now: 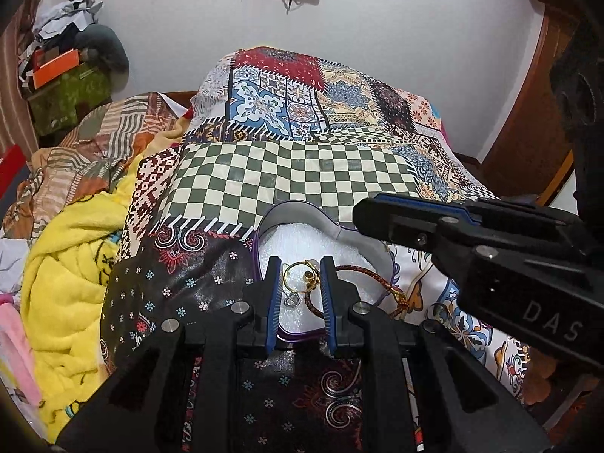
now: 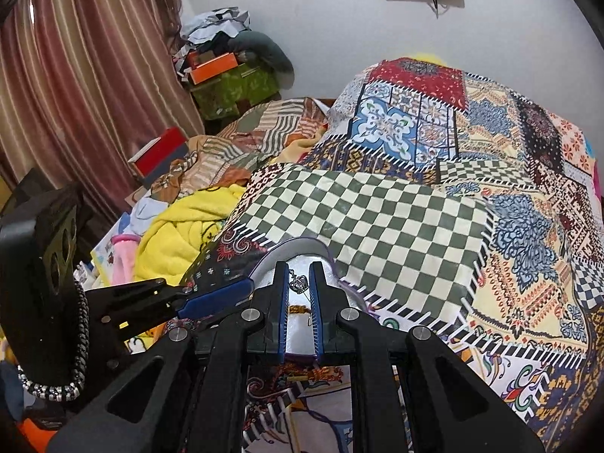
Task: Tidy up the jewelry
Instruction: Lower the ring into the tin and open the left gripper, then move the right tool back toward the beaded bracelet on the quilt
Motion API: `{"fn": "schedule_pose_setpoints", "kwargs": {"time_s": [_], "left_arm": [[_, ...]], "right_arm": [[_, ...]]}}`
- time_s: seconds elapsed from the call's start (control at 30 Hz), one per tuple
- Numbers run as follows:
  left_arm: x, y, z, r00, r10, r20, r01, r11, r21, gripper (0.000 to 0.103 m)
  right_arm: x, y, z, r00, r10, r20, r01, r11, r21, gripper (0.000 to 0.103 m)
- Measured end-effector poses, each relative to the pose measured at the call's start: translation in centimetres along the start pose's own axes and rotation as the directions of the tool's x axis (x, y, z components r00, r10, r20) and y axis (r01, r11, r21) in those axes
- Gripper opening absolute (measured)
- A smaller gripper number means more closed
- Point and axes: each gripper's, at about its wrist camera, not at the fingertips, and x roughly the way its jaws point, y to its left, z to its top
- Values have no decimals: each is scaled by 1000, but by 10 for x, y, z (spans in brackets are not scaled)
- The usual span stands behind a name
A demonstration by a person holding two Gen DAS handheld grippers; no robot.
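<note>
A heart-shaped box (image 1: pixel 339 228) with white lining is set on the patchwork quilt (image 1: pixel 294 173) of a bed. Inside it lie a gold ring (image 1: pixel 298 273), a small silver pendant (image 1: pixel 291 301) and a red braided cord (image 1: pixel 362 270), whose end trails over the rim. The left gripper (image 1: pixel 301 275) is held just above the box, its jaws drawn nearly together with nothing clamped. The right gripper (image 2: pixel 299 281) is poised over the same box, jaws likewise almost together and empty. A yellow blanket (image 1: pixel 68 249) is bunched beside the quilt.
</note>
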Motion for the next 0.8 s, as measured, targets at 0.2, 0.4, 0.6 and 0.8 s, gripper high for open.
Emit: {"fn": "schedule_pose_setpoints", "kwargs": {"time_s": [0.2,0.4,0.6,0.8], "left_arm": [[-3,-1,1,1000,1,0,-1,1000,5,18],[-11,-4,4,1000,8,7,-8,1000,11,19],[-29,-1,11,999,27,41,-27,1000,-5,22],[-51,-6,18,996,36,81,-36,999,3,24]], "right_arm": [[0,1,1,1000,-9,-23,9,1000,11,14],[-14,-1,4,1000,-22,5,22,1000,22,33],[-39,-6,7,997,-67,49,66,997,26,33],[-71,-15,4,988,-120,95,116,992,53,33]]}}
